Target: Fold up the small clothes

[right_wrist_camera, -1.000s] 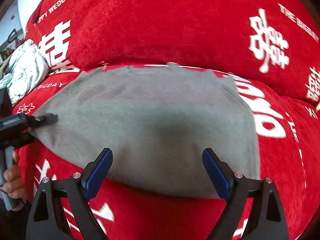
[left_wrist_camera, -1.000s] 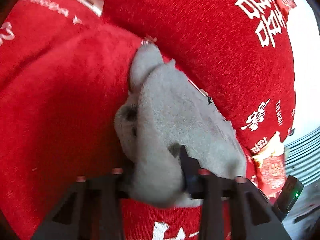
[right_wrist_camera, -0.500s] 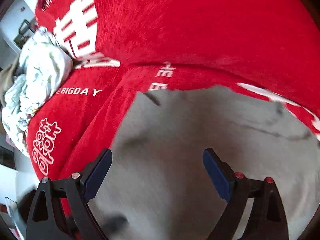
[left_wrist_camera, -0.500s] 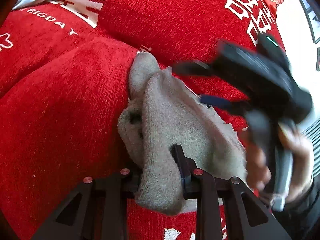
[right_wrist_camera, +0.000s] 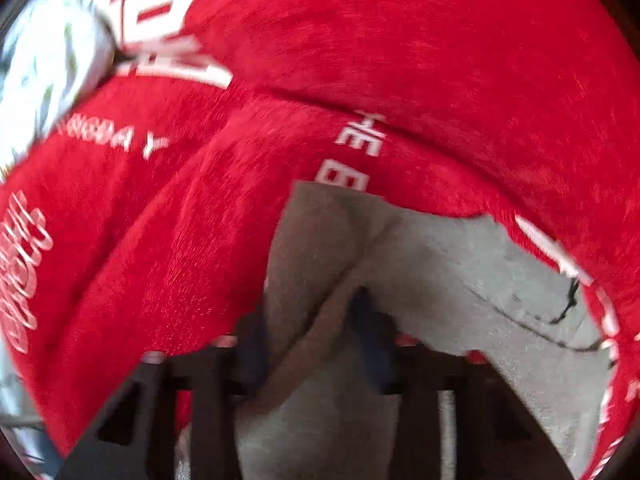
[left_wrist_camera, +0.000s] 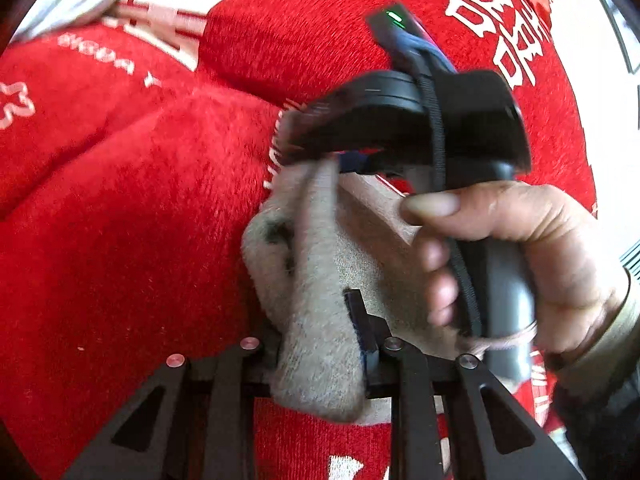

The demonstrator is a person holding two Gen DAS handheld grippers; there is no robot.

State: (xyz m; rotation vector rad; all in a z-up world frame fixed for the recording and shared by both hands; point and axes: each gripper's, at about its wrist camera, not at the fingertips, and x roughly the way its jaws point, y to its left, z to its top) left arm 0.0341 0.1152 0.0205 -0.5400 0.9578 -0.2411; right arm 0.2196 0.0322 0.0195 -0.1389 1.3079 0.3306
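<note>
Lying on the red cover, the grey garment is pinched by the closing left gripper; a fold is caught between the closing right gripper jaws.

The cloth lies on the sofa seat, just in front of the backrest cushion. A bundle of fabric, blurred, seems to sit on the seat well to the cloth's left, against the backrest.
</note>
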